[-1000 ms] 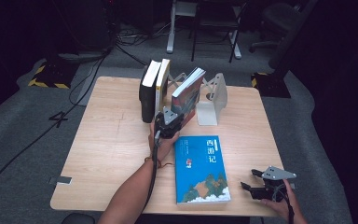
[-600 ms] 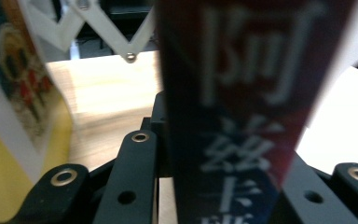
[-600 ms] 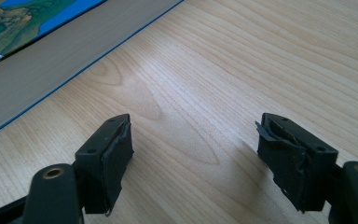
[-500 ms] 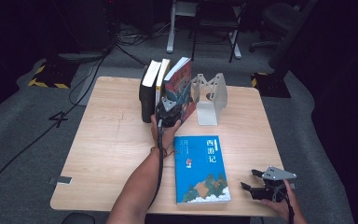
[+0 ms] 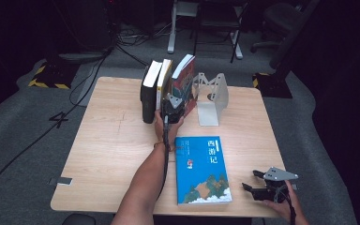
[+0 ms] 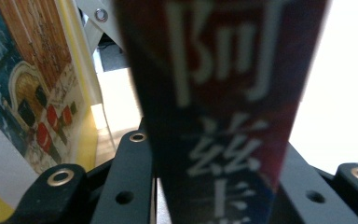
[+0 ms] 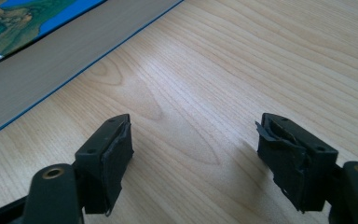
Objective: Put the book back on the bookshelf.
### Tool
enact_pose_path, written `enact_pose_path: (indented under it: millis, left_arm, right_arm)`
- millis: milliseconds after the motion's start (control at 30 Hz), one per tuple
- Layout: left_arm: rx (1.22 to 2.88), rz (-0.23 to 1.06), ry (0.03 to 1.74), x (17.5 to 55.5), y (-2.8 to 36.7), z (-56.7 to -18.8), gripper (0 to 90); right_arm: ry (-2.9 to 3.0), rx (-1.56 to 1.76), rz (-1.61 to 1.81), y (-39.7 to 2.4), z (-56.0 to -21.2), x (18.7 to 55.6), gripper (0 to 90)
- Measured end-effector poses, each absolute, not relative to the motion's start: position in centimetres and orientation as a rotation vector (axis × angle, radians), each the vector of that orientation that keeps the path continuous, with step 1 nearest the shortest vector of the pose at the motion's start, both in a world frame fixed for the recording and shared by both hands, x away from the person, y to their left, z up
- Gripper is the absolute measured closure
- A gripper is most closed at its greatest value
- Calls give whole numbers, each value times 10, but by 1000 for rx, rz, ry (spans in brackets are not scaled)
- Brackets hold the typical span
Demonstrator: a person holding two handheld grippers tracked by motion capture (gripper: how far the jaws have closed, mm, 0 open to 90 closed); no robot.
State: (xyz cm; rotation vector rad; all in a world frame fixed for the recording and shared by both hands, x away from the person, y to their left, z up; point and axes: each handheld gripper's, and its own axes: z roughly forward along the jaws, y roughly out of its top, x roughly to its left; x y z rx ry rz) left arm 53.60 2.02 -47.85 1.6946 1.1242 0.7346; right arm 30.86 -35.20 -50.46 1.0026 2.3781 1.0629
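A dark red book (image 5: 183, 83) stands nearly upright at the table's far middle, and my left gripper (image 5: 173, 107) is shut on its lower spine. It rests beside a white-spined book (image 5: 163, 80) and a black book (image 5: 149, 91). In the left gripper view the red spine (image 6: 223, 116) with white characters sits between the jaws, and the neighbouring book's illustrated cover (image 6: 32, 93) is at the left. My right gripper (image 5: 258, 185) lies open near the front right corner, with bare wood between its pads (image 7: 114, 154).
A white metal bookend (image 5: 213, 99) stands just right of the red book. A blue book (image 5: 201, 168) lies flat in the front middle; its page edge (image 7: 42, 51) is close to the right gripper's left. The wooden table (image 5: 112, 140) has free room at the left.
The left gripper has carried the red book leftward, away from the bookend, and stood it up against the two upright books. The right gripper has kept still.
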Motion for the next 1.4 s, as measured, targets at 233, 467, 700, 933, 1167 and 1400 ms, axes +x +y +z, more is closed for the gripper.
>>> enact_pose_path:
  millis: [233, 467, 700, 933, 1167, 1400]
  left_arm:
    - [1731, 772, 1086, 529, 19, -479, 697]
    - [1802, 832, 1032, 520, 18, -479, 672]
    - [1786, 837, 1035, 514, 23, -479, 648]
    - [1771, 821, 1045, 513, 31, -480, 616]
    - [1771, 835, 1049, 511, 31, -481, 588]
    - [1786, 849, 1025, 506, 34, -480, 552]
  right_arm:
    - [2383, 997, 1064, -352, -505, 308, 263]
    - [2383, 1000, 1065, -352, -505, 308, 260]
    - [2382, 1005, 1064, -352, -505, 308, 258]
    - [2383, 1006, 1063, -352, -505, 308, 257]
    - [2383, 1006, 1063, -352, -505, 308, 257]
    - [2383, 1009, 1065, -352, -505, 309, 257]
